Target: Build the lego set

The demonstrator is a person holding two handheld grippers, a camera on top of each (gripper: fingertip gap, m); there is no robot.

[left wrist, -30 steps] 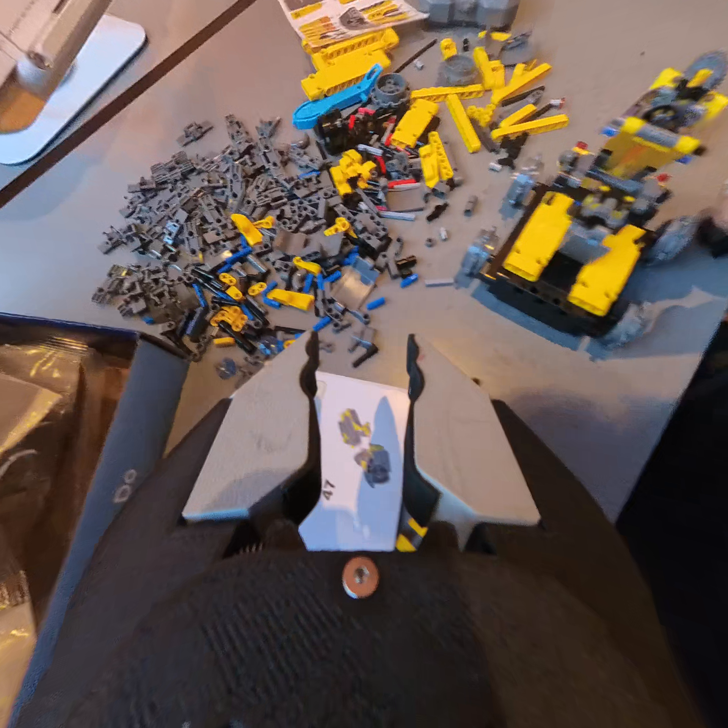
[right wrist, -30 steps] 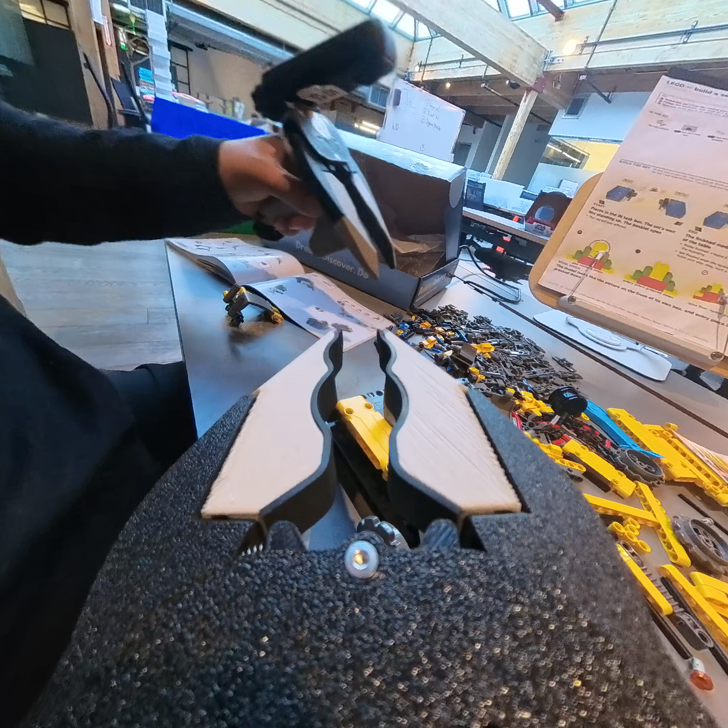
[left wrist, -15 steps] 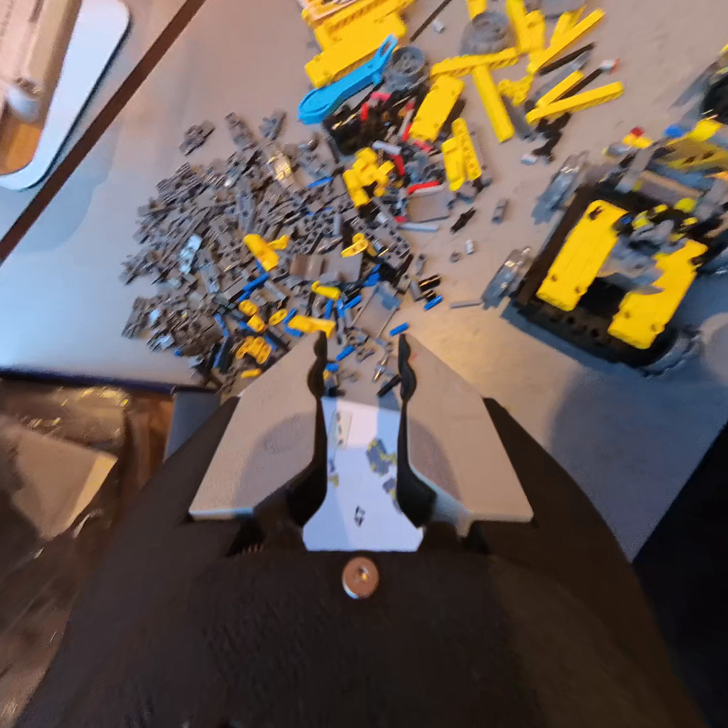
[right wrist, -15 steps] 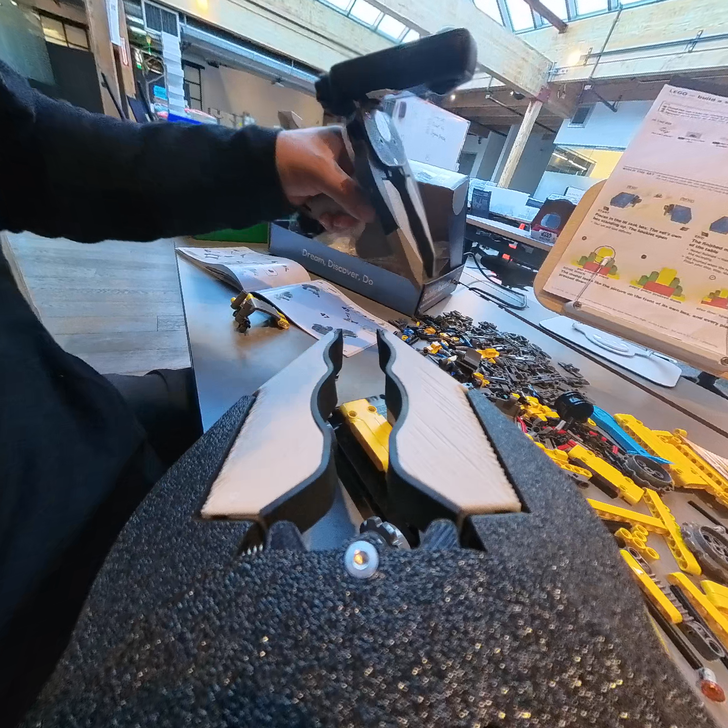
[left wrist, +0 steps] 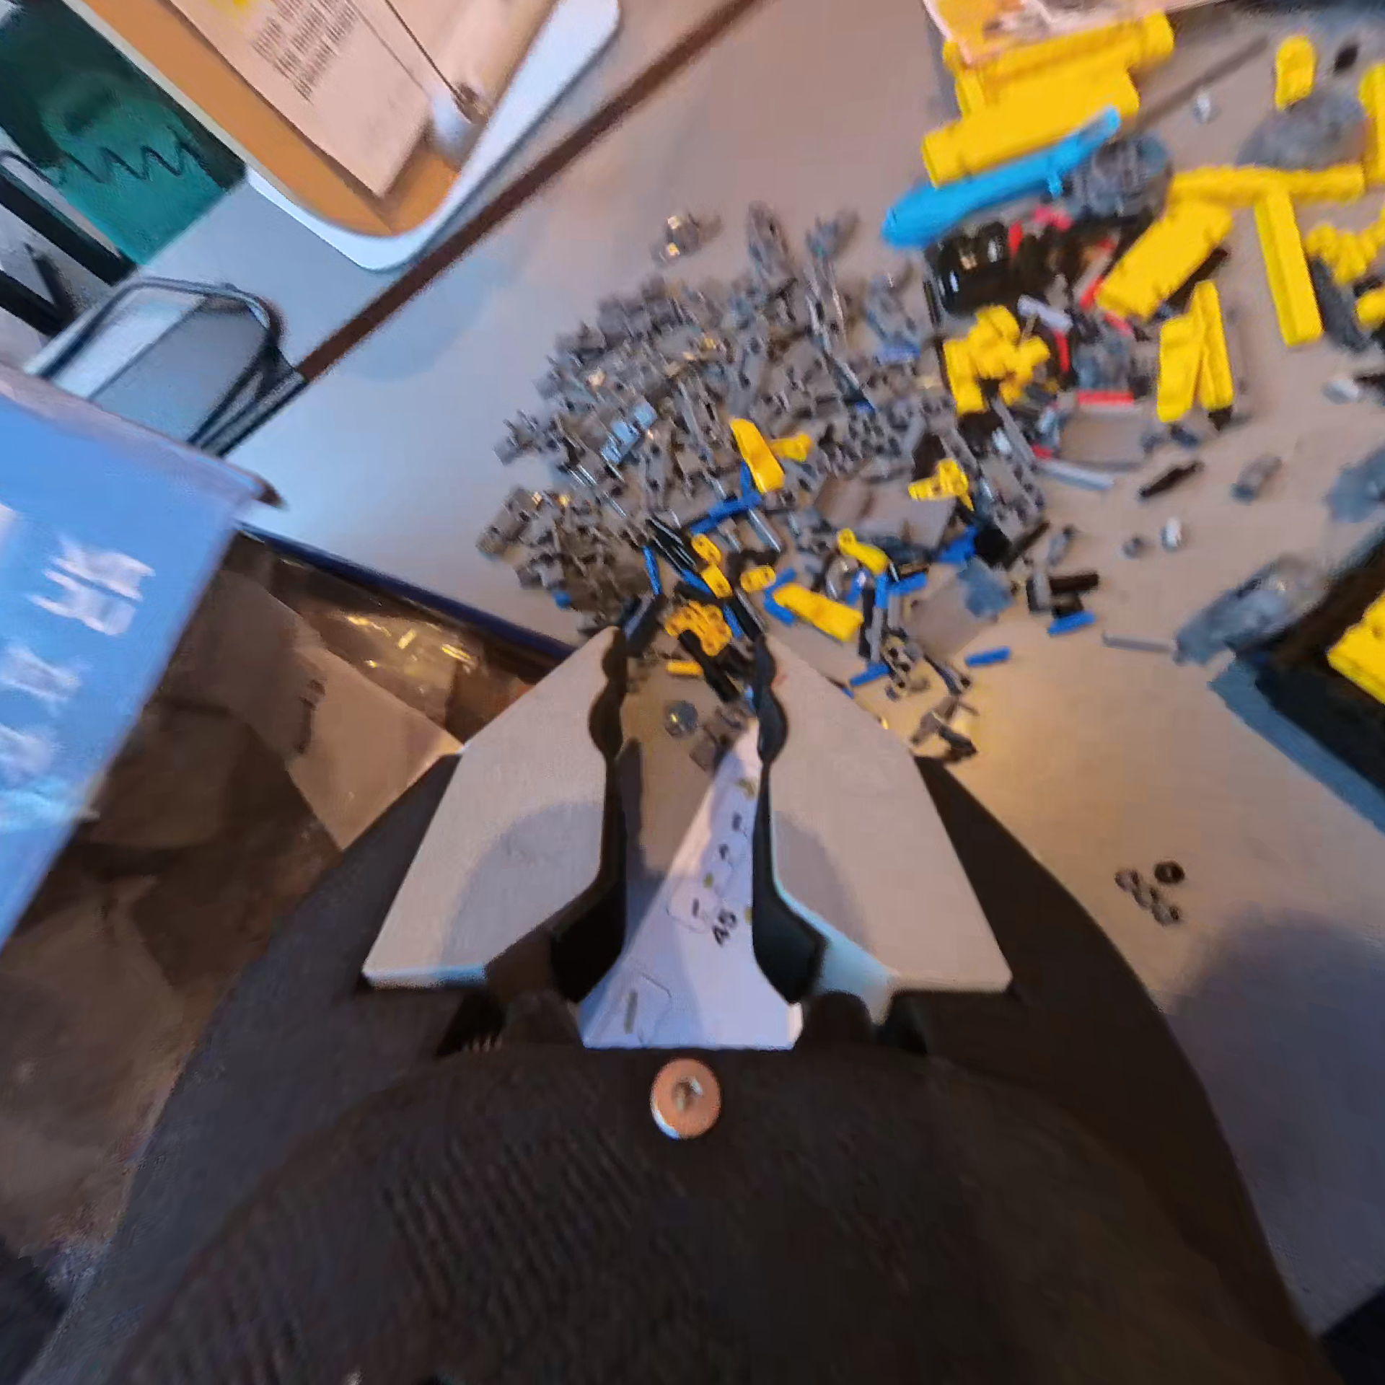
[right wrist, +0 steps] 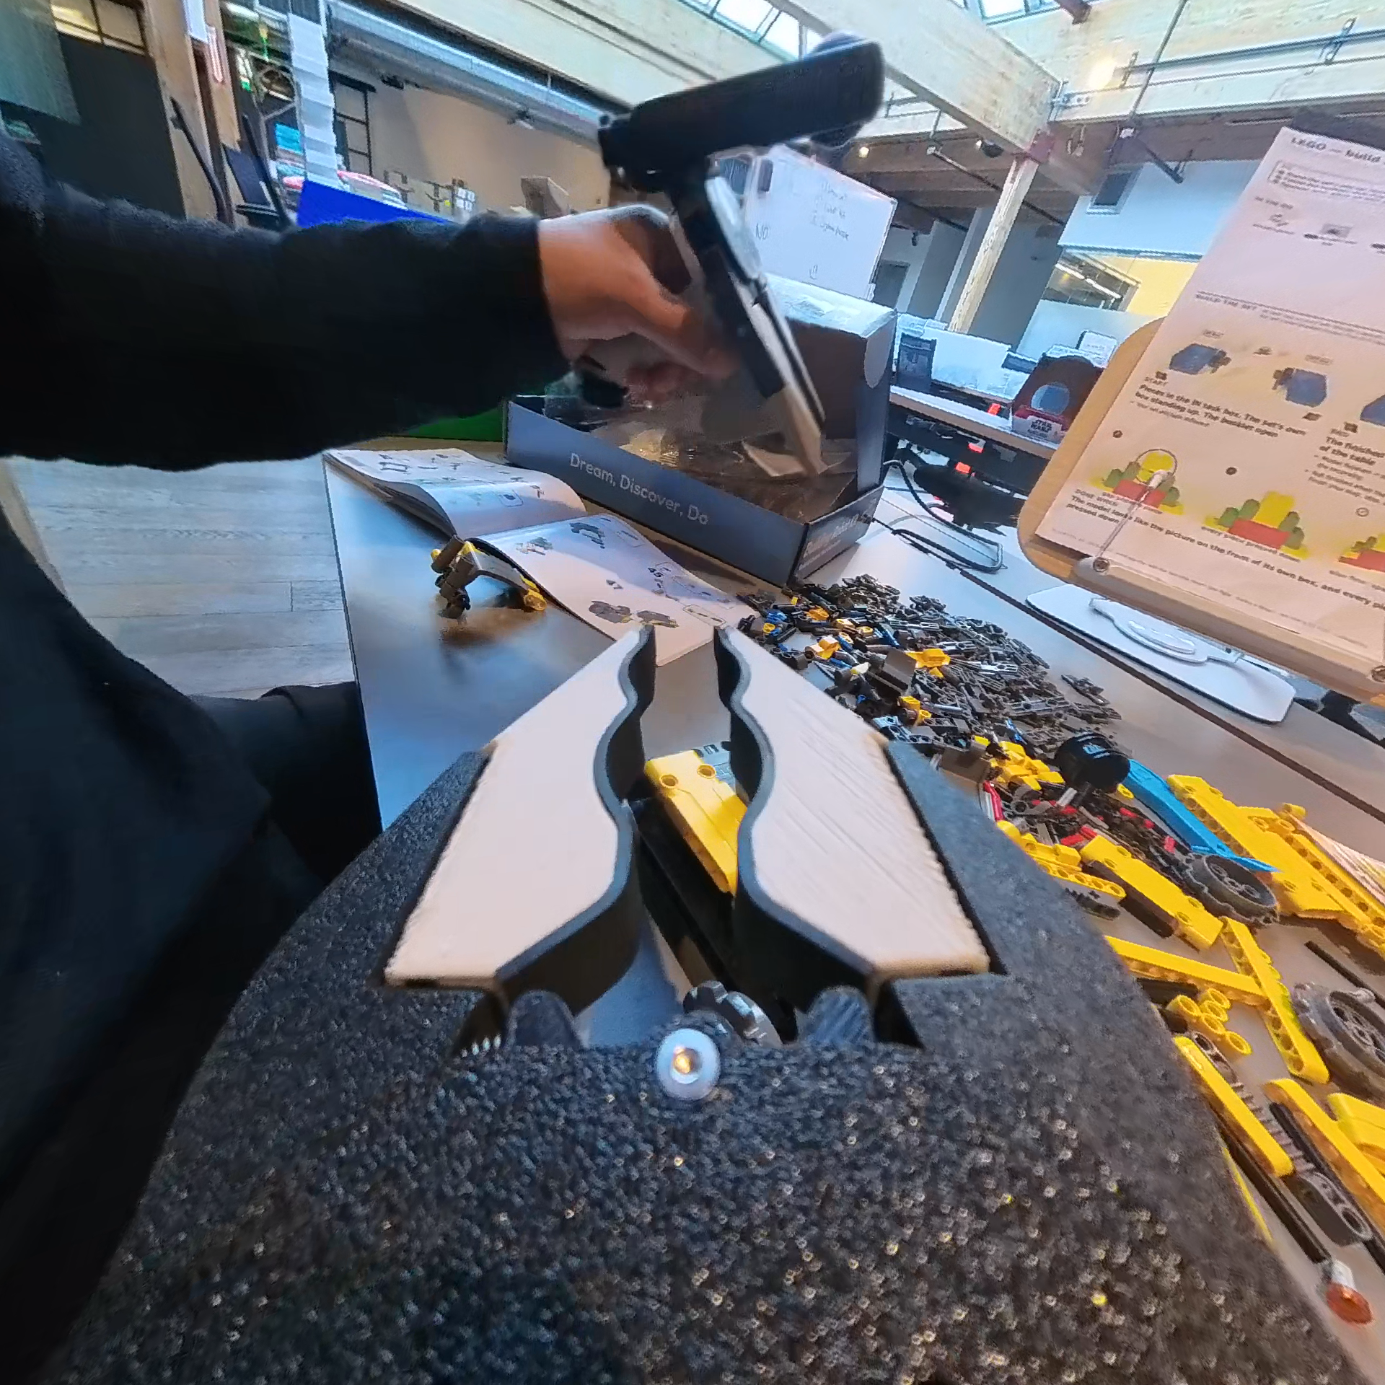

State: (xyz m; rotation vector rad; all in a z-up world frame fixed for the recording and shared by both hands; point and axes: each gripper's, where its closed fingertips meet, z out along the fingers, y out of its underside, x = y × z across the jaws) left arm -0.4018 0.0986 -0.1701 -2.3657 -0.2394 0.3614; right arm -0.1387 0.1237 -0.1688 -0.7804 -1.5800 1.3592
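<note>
My left gripper (left wrist: 689, 656) is open and empty. It hangs above the table where an open instruction booklet (left wrist: 704, 899) meets a pile of small grey, blue and yellow building pieces (left wrist: 712, 450). In the right wrist view a hand holds the left gripper (right wrist: 749, 337) tilted down over the open dark box (right wrist: 674, 510). My right gripper (right wrist: 683, 637) has its jaws a narrow gap apart, with the frame of a yellow and black model (right wrist: 697, 809) between them. The model's corner shows in the left wrist view (left wrist: 1349, 659).
The box (left wrist: 262, 749) holds plastic bags; its blue lid (left wrist: 97, 637) stands at the left. A small sub-assembly (right wrist: 480, 569) rests on the booklet (right wrist: 562, 554). Yellow beams (right wrist: 1236, 974), a blue tool (right wrist: 1177, 809) and a wheel lie right. A sign board (right wrist: 1236, 450) stands behind. The gap from one gripper's tips to the other's is roughly 25 centimetres.
My left gripper has swung left and forward from over the booklet to the box edge and the pile, and its jaws have narrowed a little. My right gripper has not moved.
</note>
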